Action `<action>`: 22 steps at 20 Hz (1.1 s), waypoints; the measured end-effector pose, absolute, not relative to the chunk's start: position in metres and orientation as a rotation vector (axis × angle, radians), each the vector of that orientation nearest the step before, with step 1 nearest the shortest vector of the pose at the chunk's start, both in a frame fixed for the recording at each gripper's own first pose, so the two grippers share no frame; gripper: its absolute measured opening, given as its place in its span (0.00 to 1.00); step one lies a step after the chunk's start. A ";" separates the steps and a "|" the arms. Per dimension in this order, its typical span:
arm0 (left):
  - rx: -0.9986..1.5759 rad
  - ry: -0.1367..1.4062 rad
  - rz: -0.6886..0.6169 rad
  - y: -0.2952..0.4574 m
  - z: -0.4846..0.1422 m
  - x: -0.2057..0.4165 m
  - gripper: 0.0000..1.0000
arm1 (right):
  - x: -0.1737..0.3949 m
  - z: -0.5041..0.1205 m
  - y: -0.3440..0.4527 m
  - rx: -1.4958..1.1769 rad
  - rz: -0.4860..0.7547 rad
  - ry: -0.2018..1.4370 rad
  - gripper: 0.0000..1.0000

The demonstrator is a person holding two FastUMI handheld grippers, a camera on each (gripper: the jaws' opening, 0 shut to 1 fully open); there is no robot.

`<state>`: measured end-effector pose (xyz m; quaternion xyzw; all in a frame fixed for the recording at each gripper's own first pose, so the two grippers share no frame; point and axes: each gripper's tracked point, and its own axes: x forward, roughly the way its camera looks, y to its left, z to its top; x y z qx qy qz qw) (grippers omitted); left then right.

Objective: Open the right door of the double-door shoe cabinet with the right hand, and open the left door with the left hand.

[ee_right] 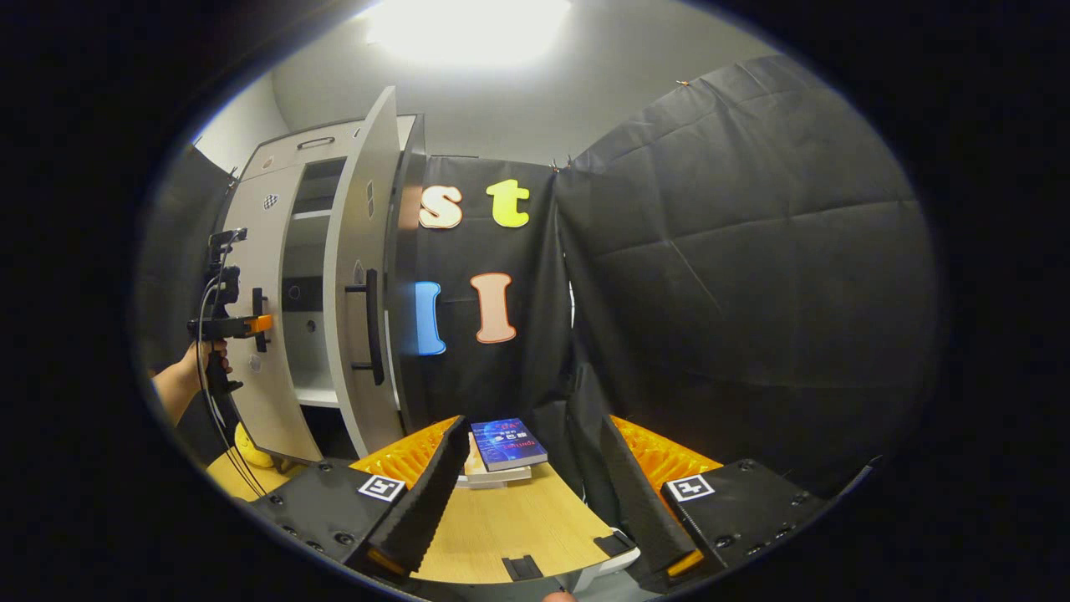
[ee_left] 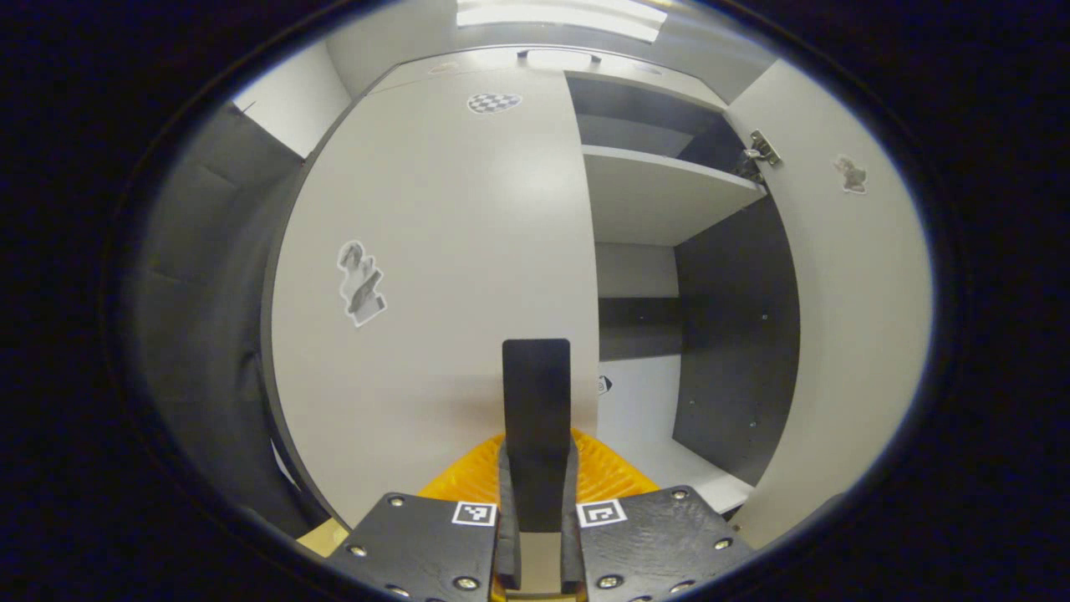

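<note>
The grey shoe cabinet's left door (ee_left: 435,251) faces me in the left gripper view, a sticker on its face. Its black vertical handle (ee_left: 536,393) runs down between my left gripper's (ee_left: 537,468) fingers, which press on it from both sides. The right door (ee_left: 844,293) is swung wide open, baring shelves (ee_left: 660,196) inside. In the right gripper view the cabinet stands at the left, the right door (ee_right: 355,276) open edge-on with its black handle (ee_right: 370,326). My right gripper (ee_right: 532,426) is open, well away from it, holding nothing. A hand holds the left gripper (ee_right: 242,326) at the left door (ee_right: 263,376).
A wooden table (ee_right: 518,527) lies below my right gripper with a small stack of books (ee_right: 504,447) on it. Black cloth walls (ee_right: 736,276) close in the right and back. A dark panel (ee_left: 209,318) flanks the cabinet's left side.
</note>
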<state>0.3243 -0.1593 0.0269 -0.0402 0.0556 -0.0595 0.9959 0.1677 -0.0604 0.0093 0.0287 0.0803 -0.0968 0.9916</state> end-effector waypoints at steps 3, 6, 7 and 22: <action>-0.090 0.119 -0.114 -0.158 0.030 0.316 0.13 | 0.170 0.007 -0.061 0.071 -0.160 0.164 0.96; -0.104 0.129 -0.115 -0.152 0.031 0.306 0.13 | 0.173 0.006 -0.057 0.071 -0.130 0.169 0.96; -0.100 0.134 -0.116 -0.150 0.031 0.302 0.13 | 0.173 0.006 -0.054 0.078 -0.117 0.171 0.97; -0.167 0.152 -0.164 -0.088 0.045 0.222 0.14 | 0.156 0.020 0.018 0.101 -0.041 0.159 0.95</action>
